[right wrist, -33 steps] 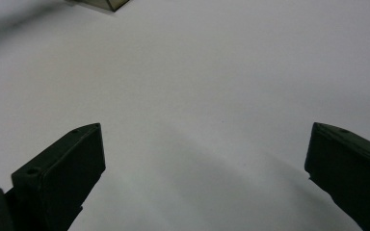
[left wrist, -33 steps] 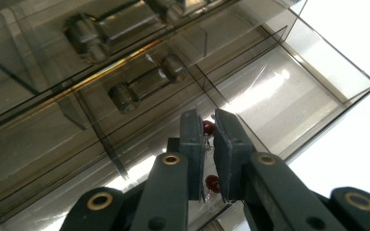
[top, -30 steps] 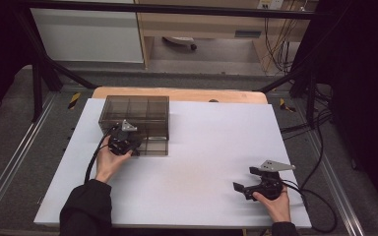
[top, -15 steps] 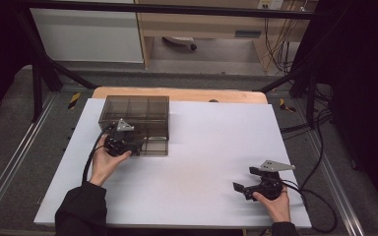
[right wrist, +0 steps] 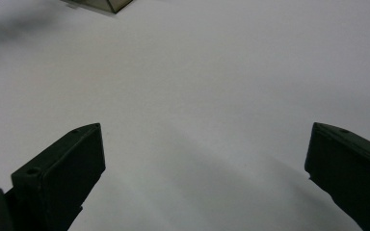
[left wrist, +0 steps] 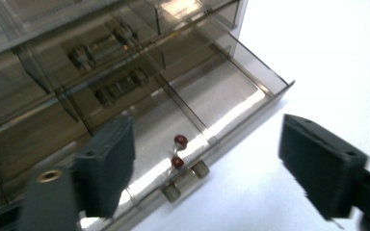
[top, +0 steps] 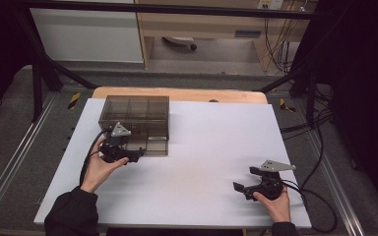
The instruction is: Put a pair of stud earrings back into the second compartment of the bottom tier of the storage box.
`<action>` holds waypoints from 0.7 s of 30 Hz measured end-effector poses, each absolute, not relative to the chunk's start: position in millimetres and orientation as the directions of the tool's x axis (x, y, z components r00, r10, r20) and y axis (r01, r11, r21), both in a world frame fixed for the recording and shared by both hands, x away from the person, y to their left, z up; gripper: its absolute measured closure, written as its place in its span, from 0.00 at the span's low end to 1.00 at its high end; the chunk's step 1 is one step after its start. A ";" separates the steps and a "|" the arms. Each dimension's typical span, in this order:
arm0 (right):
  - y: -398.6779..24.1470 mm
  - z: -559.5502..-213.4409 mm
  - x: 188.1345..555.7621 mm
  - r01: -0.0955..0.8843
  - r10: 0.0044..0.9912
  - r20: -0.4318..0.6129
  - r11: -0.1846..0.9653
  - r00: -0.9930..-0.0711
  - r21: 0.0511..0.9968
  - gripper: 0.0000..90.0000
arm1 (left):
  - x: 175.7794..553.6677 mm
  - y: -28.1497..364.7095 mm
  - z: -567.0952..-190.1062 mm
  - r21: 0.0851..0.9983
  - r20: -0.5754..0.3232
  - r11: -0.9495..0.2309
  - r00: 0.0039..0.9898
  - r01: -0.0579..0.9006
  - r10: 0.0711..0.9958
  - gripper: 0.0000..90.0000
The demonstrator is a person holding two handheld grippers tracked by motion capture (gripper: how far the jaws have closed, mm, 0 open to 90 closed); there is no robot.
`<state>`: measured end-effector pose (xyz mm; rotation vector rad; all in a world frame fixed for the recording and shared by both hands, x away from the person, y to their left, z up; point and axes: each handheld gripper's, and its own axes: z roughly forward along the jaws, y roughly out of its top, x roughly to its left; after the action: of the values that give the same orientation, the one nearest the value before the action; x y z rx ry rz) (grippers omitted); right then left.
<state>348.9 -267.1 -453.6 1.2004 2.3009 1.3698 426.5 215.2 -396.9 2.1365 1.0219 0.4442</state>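
Your white table top (top: 192,162) spans the bench, with a strip of bare wood (top: 177,93) showing along its far edge. On its far left part stands the smoked clear drawer cabinet (top: 135,115), divided into compartments; one low drawer (left wrist: 231,96) is pulled out toward you, its front lip past the cabinet face. Your left hand (top: 98,169) holds the left gripper (top: 133,156) at the near left corner of the cabinet, just beside the open drawer. In the left gripper view the jaws stand wide apart with nothing between them; the drawer front lies in the gap, touching neither jaw as far as the blur allows. Your right hand (top: 275,204) rests at the near right of the table with the right gripper (top: 241,188) well apart from the cabinet, pointing leftward. Its jaws are also spread wide over bare table, empty. Darker parts (left wrist: 101,45) lie in the closed compartments behind the drawer; shape not resolvable through the tinted plastic. Inside the drawer, close to its front wall, sit two small red pieces (left wrist: 178,150), one just beyond the other. Two small metallic knobs (left wrist: 185,180) project from the drawer front, just below them.
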 end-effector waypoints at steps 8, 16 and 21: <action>-267.1 -453.6 348.8 0.540 0.731 0.218 0.238 -0.647 0.807 0.01 | 410.3 219.4 -405.3 0.748 -0.012 -0.418 0.640 0.516 0.768 0.13; -267.2 -453.2 348.5 0.543 0.731 0.222 0.234 -0.645 0.806 0.01 | 393.5 224.6 -412.2 0.763 -0.012 -0.418 0.657 0.493 0.754 0.12; -267.2 -453.5 348.7 0.540 0.730 0.218 0.237 -0.647 0.808 0.01 | 384.5 231.4 -416.8 0.773 -0.019 -0.408 0.660 0.486 0.751 0.11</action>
<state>348.7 -267.2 -453.5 1.2018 2.3011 1.3709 384.5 231.4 -416.8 2.0864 0.9545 0.4276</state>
